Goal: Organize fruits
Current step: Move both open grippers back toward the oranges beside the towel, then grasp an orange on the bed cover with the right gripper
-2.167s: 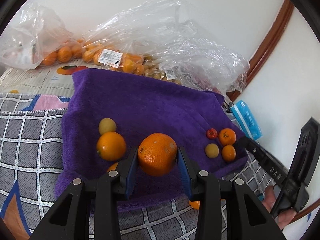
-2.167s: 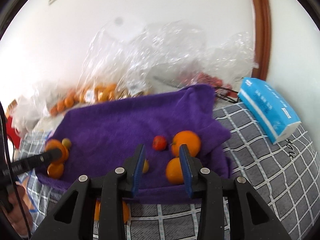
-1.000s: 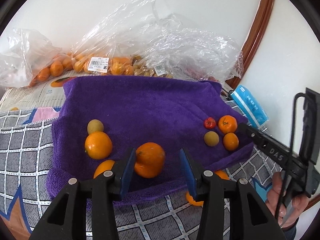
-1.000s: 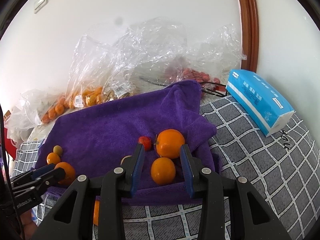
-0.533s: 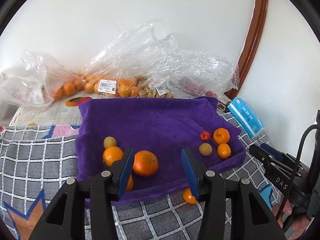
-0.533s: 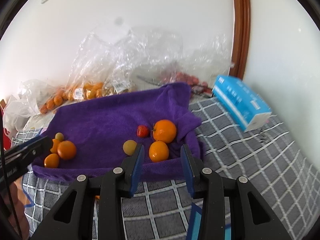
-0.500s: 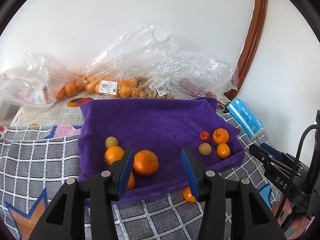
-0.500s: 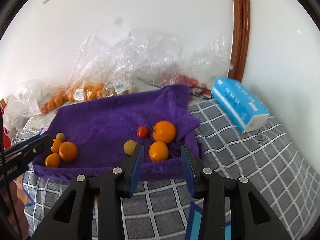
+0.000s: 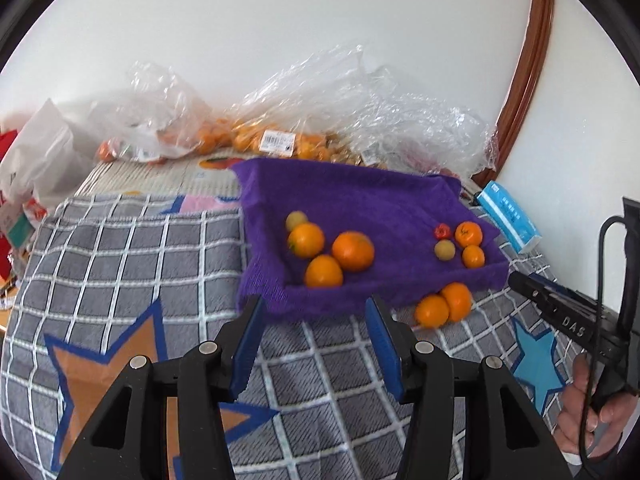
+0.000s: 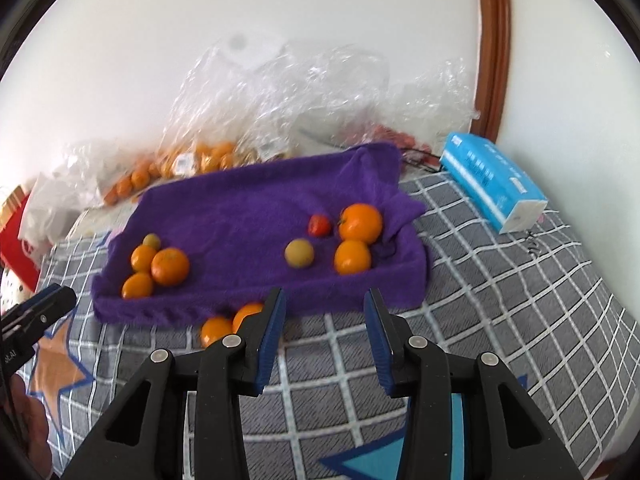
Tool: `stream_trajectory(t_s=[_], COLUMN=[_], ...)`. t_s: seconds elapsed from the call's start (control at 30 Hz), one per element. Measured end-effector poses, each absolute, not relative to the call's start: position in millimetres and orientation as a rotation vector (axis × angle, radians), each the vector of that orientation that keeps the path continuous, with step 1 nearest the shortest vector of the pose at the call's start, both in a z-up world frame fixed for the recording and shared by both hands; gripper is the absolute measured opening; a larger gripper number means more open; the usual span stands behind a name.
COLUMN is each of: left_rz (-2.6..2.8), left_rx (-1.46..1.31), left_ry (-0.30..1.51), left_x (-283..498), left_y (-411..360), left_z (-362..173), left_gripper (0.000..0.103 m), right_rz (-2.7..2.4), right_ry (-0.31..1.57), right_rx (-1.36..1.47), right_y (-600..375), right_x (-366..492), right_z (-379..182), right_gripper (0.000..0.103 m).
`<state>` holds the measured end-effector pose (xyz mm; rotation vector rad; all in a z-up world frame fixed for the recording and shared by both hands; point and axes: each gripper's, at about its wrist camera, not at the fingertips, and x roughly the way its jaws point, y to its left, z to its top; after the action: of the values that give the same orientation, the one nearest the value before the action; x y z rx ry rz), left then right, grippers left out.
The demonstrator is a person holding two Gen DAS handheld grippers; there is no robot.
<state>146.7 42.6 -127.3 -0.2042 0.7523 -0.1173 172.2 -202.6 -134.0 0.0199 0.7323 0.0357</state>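
**Both grippers clear of the towel, two oranges left on the quilt**

While the left gripper (image 9: pixel 314 334) hangs over the grey checked quilt (image 9: pixel 120 272) just short of the towel, its blue-padded jaws have just been opening and stand partly apart with nothing between them. The right gripper (image 10: pixel 324 334) is the same: jaws partly apart, empty, poised at the near hem of the purple terry towel (image 10: pixel 240 200).

On the towel the fruit sits in two clusters. To the left lie three round oranges (image 9: pixel 352 251) and a small yellow-green fruit (image 9: pixel 296 220); to the right, two smaller oranges (image 10: pixel 360 223), a pale yellowish fruit (image 10: pixel 299 253) and a little red fruit (image 10: pixel 319 225).

I judge the step in hand to be the pause between placements. Two loose oranges (image 9: pixel 442 306) lie touching each other on the quilt, tucked against the towel's front edge (partly hidden behind the right gripper's finger in its own view). The next move probably calls for reaching down to one, closing on it gently, and lifting it over the raised hem.

Crinkled clear plastic bags (image 9: pixel 360 120) of more fruit line the wall, and a blue tissue pack (image 10: pixel 492 178) lies well to the right. Nothing blocks the reach, though the pair may roll.
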Motion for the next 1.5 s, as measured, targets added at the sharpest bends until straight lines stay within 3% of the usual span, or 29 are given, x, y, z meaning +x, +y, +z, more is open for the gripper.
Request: stream_trajectory(t_s=[0.57, 1.13, 1.27, 1.5], left_rz=[-0.067, -0.110, -0.114, -0.115], left_rx=[-0.210, -0.204, -0.199, -0.199], left_ry=[0.850, 0.851, 0.852, 0.852], left_x=[131.4, 131.9, 132.2, 132.4], left_y=[53.2, 47.9, 46.9, 47.6], left_z=[-182.3, -181.2, -181.3, -181.7], left_gripper=[0.049, 0.061, 0.062, 0.063], right_rz=[0.084, 0.189, 0.203, 0.197], right_ry=[0.768, 0.833, 0.826, 0.828], right_rx=[0.007, 0.068, 0.106, 0.102], right_y=[-187.7, -172.3, -179.2, -191.1], right_x=[159.7, 202.1, 202.8, 191.1], right_z=[-156.3, -180.5, -183.0, -174.6], right_gripper=[0.041, 0.040, 0.033, 0.030])
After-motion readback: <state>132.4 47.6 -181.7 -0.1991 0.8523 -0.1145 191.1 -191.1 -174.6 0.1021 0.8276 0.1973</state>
